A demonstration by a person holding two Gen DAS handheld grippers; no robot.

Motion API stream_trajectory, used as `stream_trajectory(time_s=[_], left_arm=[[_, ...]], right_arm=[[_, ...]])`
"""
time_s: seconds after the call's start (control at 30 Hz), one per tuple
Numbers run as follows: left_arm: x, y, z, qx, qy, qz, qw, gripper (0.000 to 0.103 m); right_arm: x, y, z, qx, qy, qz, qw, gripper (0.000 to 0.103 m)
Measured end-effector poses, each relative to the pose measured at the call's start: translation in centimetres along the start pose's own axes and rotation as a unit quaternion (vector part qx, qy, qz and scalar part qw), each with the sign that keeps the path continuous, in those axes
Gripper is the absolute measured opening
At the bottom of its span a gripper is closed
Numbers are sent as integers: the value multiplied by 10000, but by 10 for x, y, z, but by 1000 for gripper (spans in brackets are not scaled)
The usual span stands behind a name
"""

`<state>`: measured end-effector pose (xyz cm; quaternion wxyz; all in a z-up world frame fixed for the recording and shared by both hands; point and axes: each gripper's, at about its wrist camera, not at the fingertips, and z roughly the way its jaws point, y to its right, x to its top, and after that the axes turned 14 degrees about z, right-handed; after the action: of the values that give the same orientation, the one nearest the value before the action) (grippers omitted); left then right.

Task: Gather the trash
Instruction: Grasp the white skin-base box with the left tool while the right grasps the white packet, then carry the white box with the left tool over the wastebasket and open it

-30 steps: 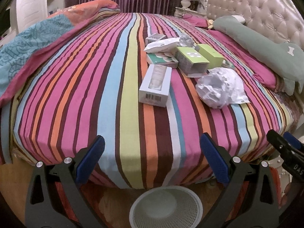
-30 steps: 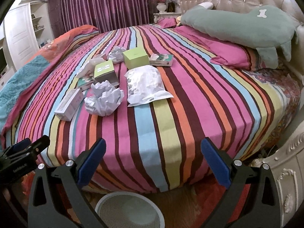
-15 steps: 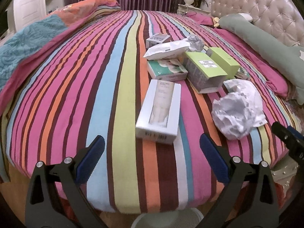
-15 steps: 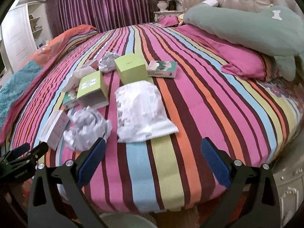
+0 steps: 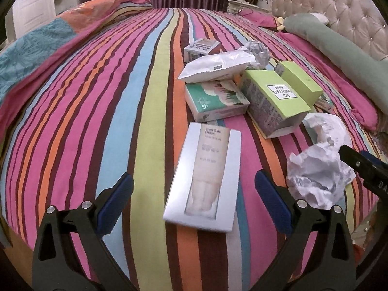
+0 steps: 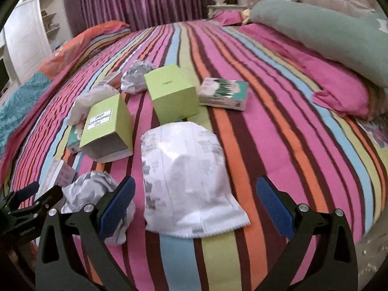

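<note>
Left wrist view puts the white carton (image 5: 203,177) straight ahead of your left gripper (image 5: 194,200), jaws wide and empty, its long axis running away from you; the crumpled paper (image 5: 317,175) lies beside the carton.

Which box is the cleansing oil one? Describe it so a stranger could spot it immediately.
Start at the striped bedspread, where a cluster of trash lies. In its middle are two lime-green boxes; take the cleansing oil box, lying nearer the foot of the bed with its open white end facing you. Unlike the plain green box behind it, it carries a white label reading DEEP CLEANSING OIL.
</note>
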<state>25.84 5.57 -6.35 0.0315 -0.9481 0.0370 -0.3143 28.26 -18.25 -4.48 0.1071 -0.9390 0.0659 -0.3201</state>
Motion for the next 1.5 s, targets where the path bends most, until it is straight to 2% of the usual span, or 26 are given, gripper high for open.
stream_trajectory(time_s=[0.23, 0.37, 0.43, 0.47, 0.5, 0.67, 0.7, 0.73, 0.77, 0.97, 1.2, 1.5], left_arm=[[7, -4, 16, -77, -147, 72, 9998, 97], [9, -4, 22, -45, -193, 141, 9997, 97], [9, -3, 25, -11, -218, 210, 9995, 97], [9, -3, 26, 18, -230, 239, 9994, 93], [8, -2, 27, 89, -243, 277, 9993, 84], [10, -1, 26, 222, -221, 347, 9989, 63], [10, -2, 25, 245, -223, 354, 9988, 55], [11, -3, 24, 279, -219, 353, 9987, 50], [12, -4, 24, 279, -223, 347, 9988, 47], [15, -9, 16, 226, -180, 261, 9992, 47], [21, -10, -6, 199, 18, 218, 9996, 47], [3, -9, -46, 92, 187, 218, 9995, 47]], right_arm=[[8, -10, 27, -69, -284, -422, 9987, 95], [8, -8, 28, -101, -96, -405, 9991, 95], [9, -5, 32, -124, -165, -317, 9993, 95], [10, -4, 33, -119, -225, -266, 9993, 95], [11, -2, 34, -116, -275, -213, 9993, 95], [12, -2, 35, -85, -366, -160, 9992, 93], [12, -3, 34, -77, -373, -164, 9991, 88], [12, -4, 33, -41, -382, -160, 9991, 77], [12, -4, 31, -10, -388, -151, 9991, 73], [19, -1, 22, 96, -312, 16, 9995, 71], [35, 8, -7, 147, -38, 228, 9996, 70], [17, 35, -48, 330, -8, 638, 9974, 70]])
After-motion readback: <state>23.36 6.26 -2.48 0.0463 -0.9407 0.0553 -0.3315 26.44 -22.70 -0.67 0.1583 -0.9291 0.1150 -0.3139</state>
